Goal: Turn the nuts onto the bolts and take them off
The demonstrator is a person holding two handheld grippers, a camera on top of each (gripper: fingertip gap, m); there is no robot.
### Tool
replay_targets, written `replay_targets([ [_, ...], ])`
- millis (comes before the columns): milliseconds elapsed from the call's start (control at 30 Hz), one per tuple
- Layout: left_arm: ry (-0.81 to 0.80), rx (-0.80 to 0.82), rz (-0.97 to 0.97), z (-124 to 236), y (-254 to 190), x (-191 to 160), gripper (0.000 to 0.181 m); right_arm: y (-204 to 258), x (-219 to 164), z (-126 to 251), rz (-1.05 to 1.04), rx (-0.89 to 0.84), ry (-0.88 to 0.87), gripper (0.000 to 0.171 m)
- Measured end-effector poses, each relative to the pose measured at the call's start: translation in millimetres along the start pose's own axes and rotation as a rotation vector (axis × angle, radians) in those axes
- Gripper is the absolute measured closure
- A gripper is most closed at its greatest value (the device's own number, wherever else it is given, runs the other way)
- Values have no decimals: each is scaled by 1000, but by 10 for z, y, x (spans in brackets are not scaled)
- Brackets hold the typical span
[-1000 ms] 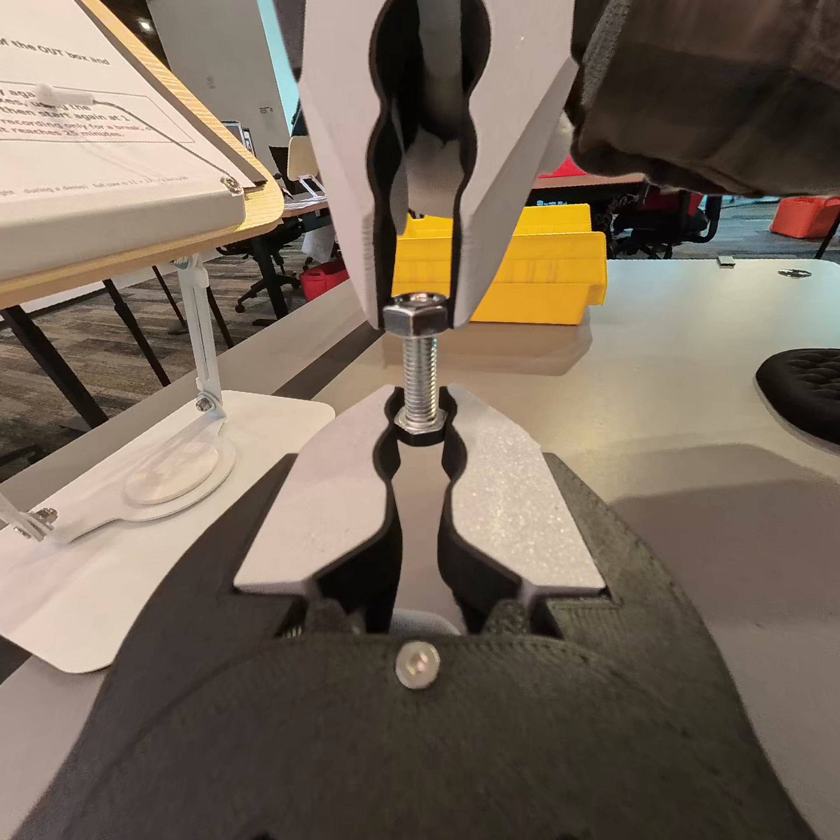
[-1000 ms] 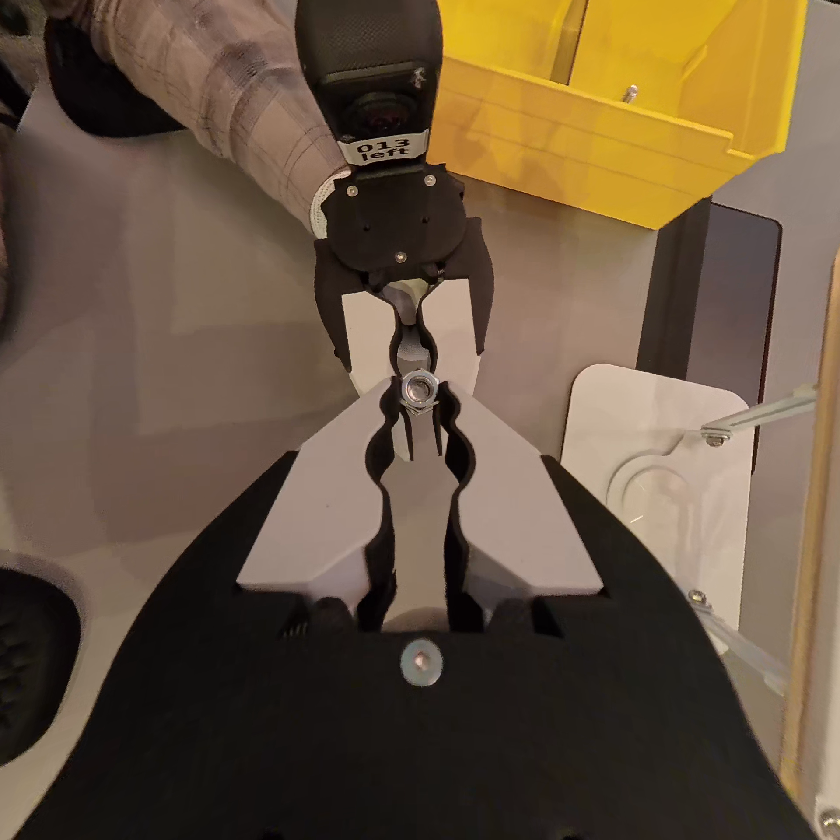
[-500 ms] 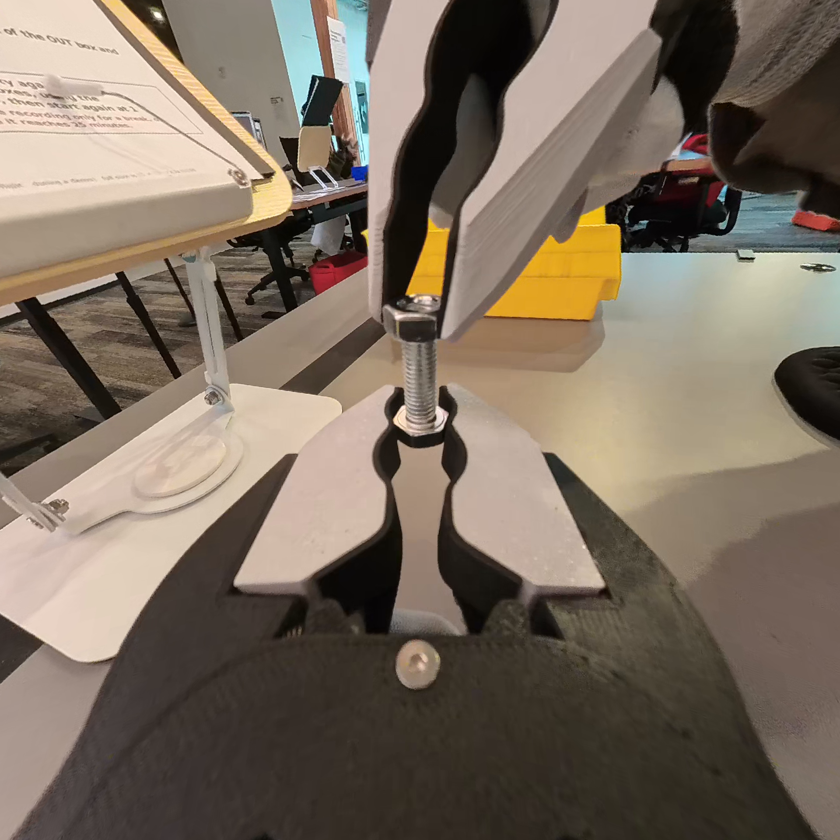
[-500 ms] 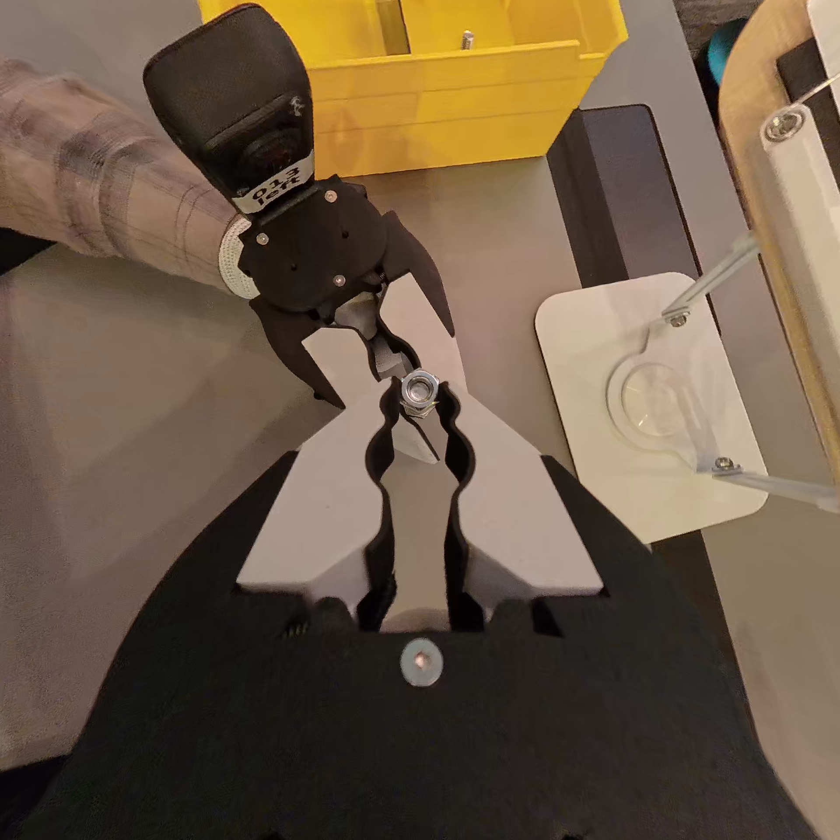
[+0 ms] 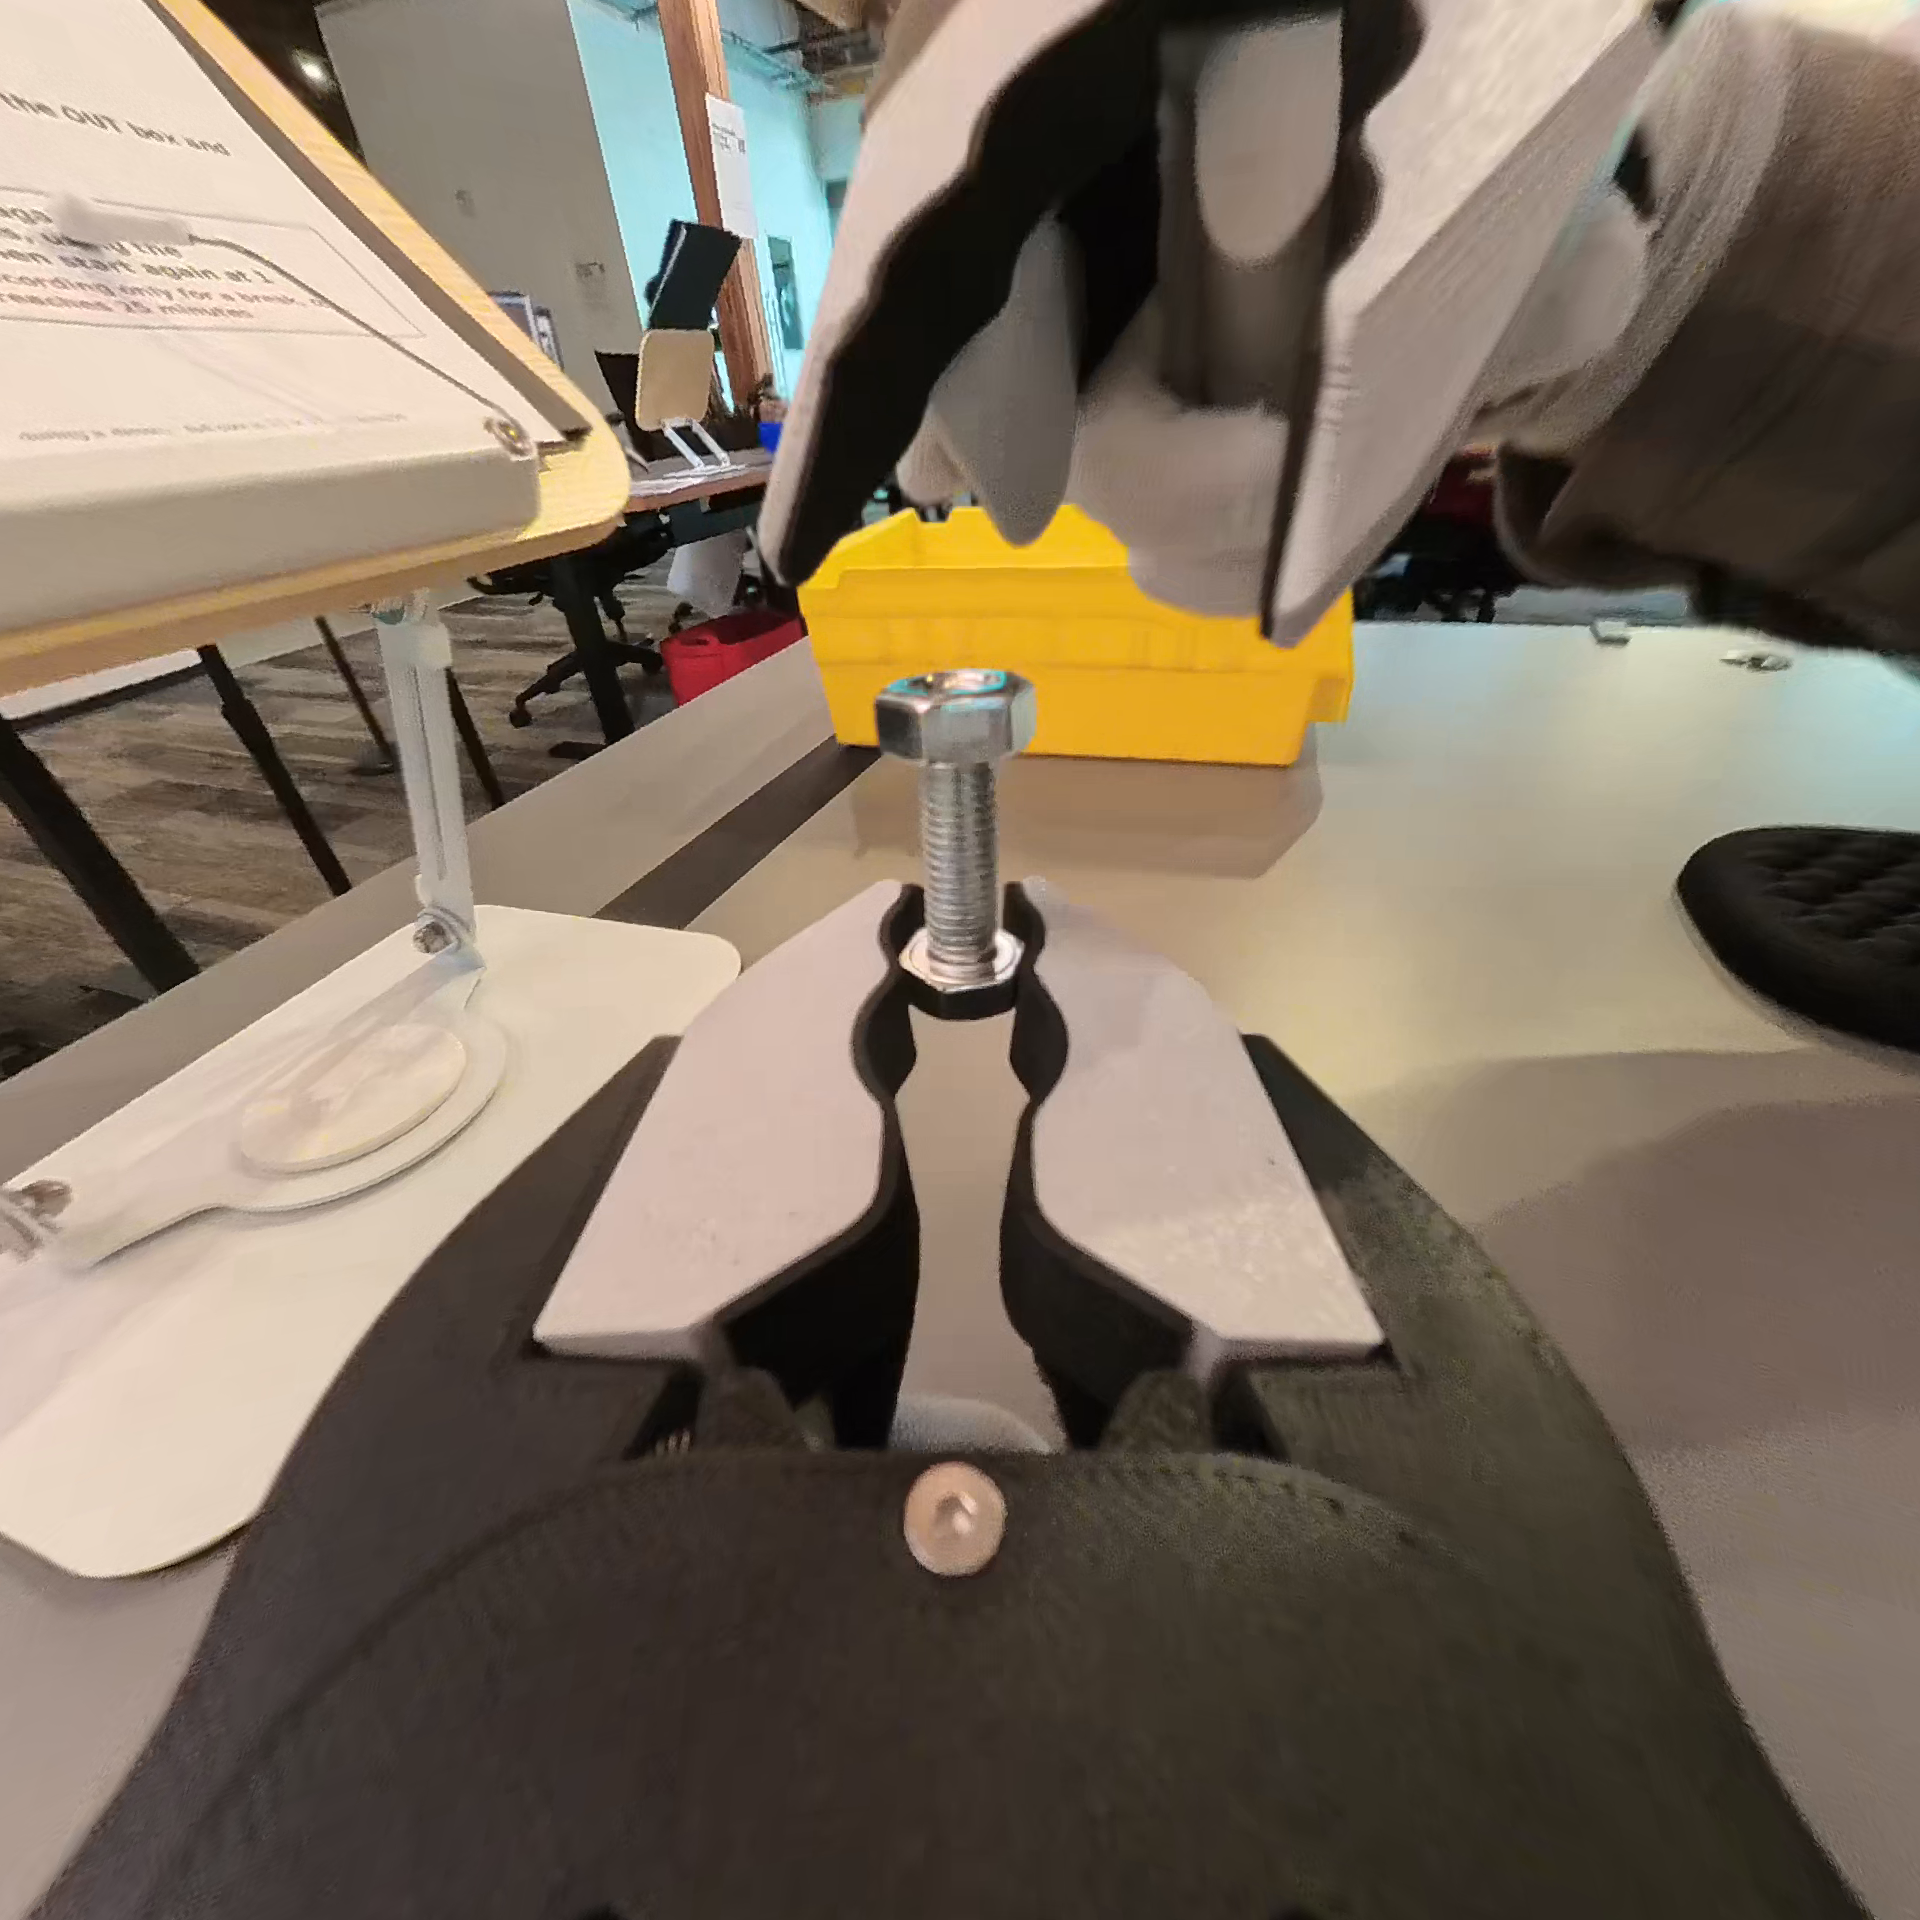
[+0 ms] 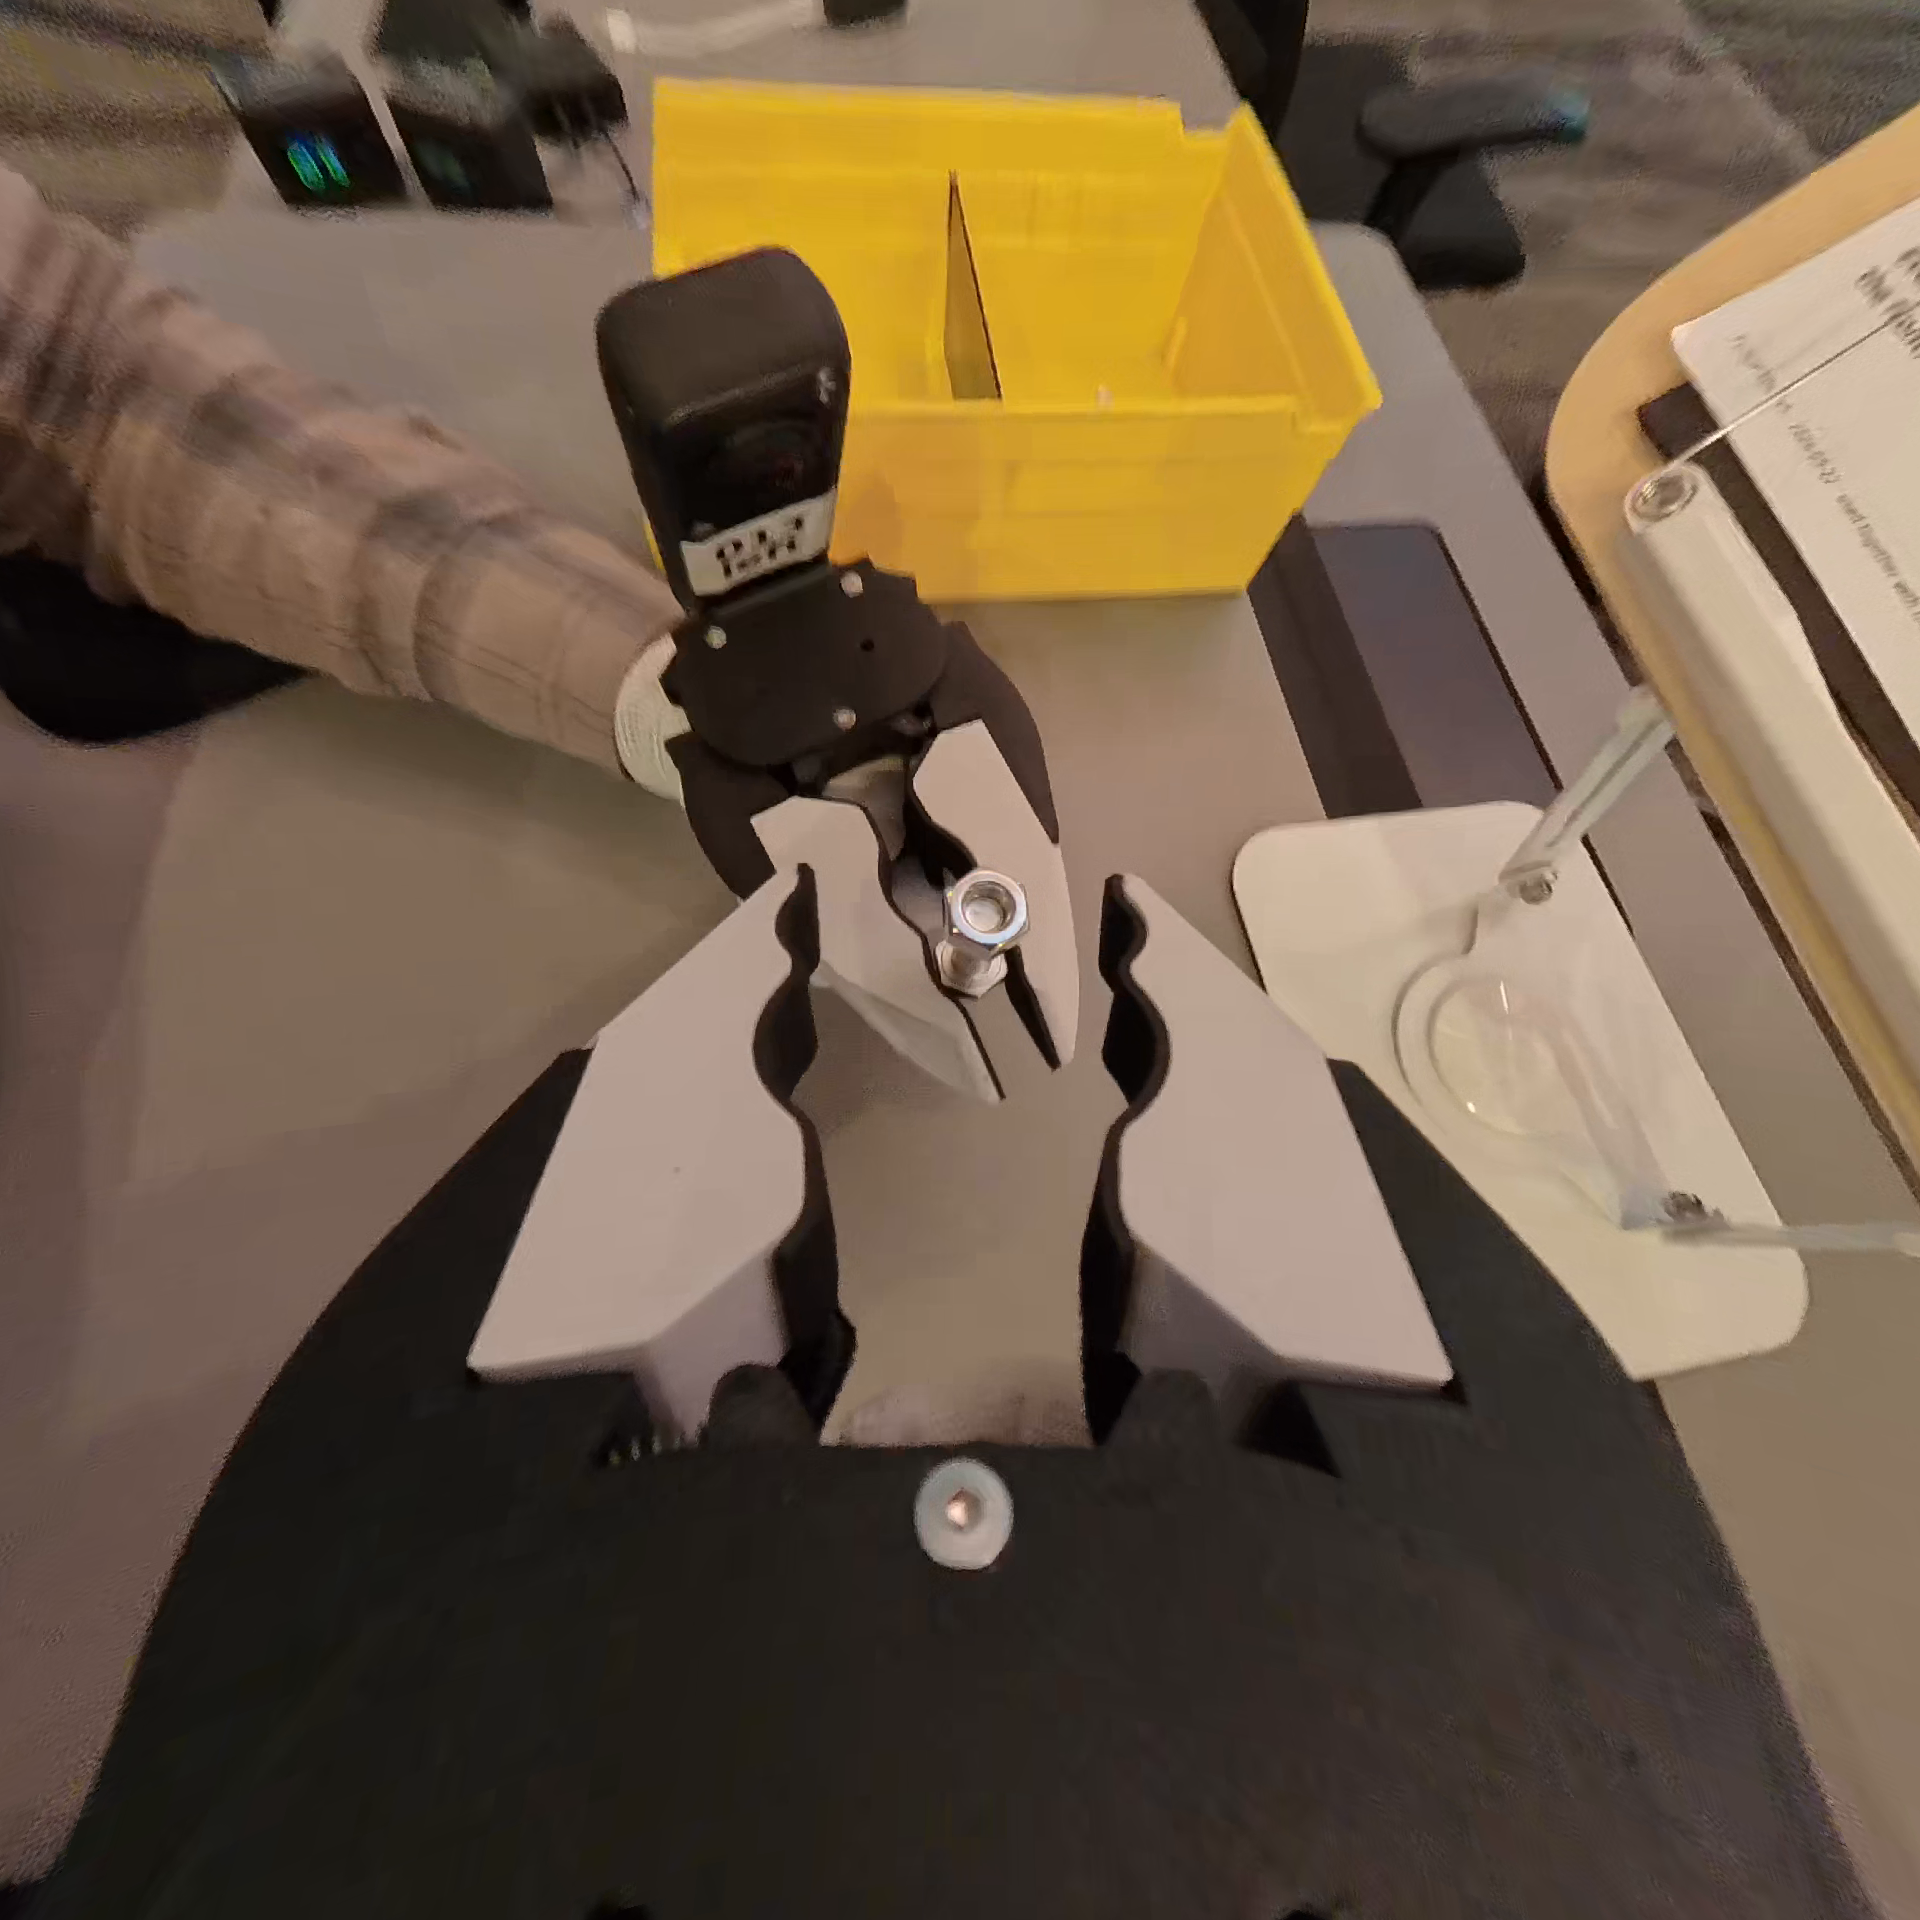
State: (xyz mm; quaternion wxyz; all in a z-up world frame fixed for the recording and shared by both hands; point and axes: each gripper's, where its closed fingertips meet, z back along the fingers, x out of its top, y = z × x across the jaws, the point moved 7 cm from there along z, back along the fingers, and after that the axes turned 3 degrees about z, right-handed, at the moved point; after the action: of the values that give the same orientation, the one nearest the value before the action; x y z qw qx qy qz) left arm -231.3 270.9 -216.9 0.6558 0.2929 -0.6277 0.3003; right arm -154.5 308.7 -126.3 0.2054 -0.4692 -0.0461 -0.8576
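A silver bolt (image 5: 961, 852) stands upright with its hex head gripped low between my left gripper's (image 5: 958, 925) fingertips. A silver nut (image 5: 954, 717) sits on the top end of its thread. My right gripper (image 5: 1039, 592) hangs above the nut, open and empty, clear of it. In the right wrist view I look down on the nut (image 6: 985, 906), just beyond my right gripper's (image 6: 958, 885) spread fingertips. The left gripper (image 6: 1013, 1049) shows there below the bolt, held by a hand in a plaid sleeve (image 6: 312, 582).
A yellow divided bin (image 6: 1039, 488) stands on the grey table (image 5: 1455, 935) behind the bolt. A white stand base (image 6: 1507, 1091) with a clear arm carries a wooden board with a paper sheet (image 5: 208, 343) on the left. A black pad (image 5: 1818, 925) lies right. The gap from one gripper's tips to the other's is roughly 6 cm.
My right gripper was shut on the nut and turned with it. It has now opened, let go of the nut and pulled back above it. The left gripper still holds the bolt.
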Motion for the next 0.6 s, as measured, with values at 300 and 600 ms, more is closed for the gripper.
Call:
replay_targets([
  [300,-88,-46,62,57,-8,75,167,-87,-120,-144,-117,150,-298,135],
  [600,-81,-29,55,55,0,75,167,-116,-140,-209,-109,188,-340,156],
])
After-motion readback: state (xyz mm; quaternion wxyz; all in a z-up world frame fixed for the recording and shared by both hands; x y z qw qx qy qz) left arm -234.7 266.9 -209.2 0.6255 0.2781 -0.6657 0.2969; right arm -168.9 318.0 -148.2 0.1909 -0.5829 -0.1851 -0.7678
